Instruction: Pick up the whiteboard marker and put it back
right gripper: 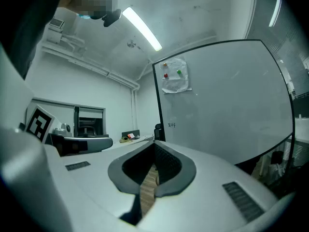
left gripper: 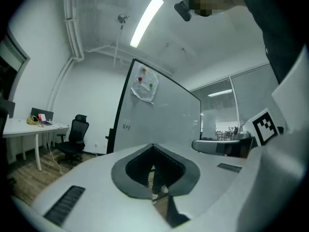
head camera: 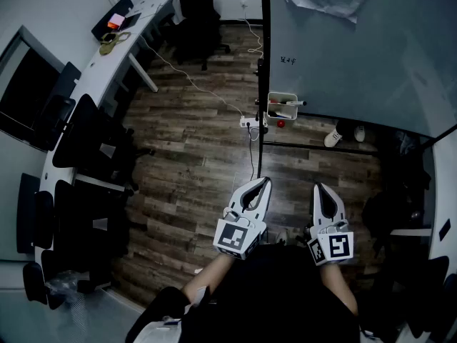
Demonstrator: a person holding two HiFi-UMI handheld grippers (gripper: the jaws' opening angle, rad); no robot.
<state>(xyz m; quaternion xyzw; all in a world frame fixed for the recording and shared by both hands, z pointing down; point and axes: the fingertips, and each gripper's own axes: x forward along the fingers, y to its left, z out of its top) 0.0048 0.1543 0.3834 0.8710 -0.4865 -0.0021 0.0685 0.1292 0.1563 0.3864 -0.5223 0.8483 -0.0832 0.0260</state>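
A whiteboard marker (head camera: pixel 293 103) lies across the top of a white holder box (head camera: pixel 281 106) fixed to the lower edge of the standing whiteboard (head camera: pixel 357 48). Both grippers hang low in the head view, close to my body and well short of the board. My left gripper (head camera: pixel 266 181) is shut with nothing in it, and so is my right gripper (head camera: pixel 318 187). In the left gripper view the fingertips meet at the left gripper (left gripper: pixel 153 146), facing the whiteboard (left gripper: pixel 164 115). In the right gripper view the right gripper (right gripper: pixel 155 144) points at the whiteboard (right gripper: pixel 227 105).
A red magnet (head camera: pixel 280 123) sits under the box. A power strip (head camera: pixel 250 123) and cable lie on the wood floor by the board's post. A person's shoes (head camera: pixel 333 138) show behind the board. A long desk (head camera: pixel 107 63) and black chairs (head camera: pixel 196 20) line the left.
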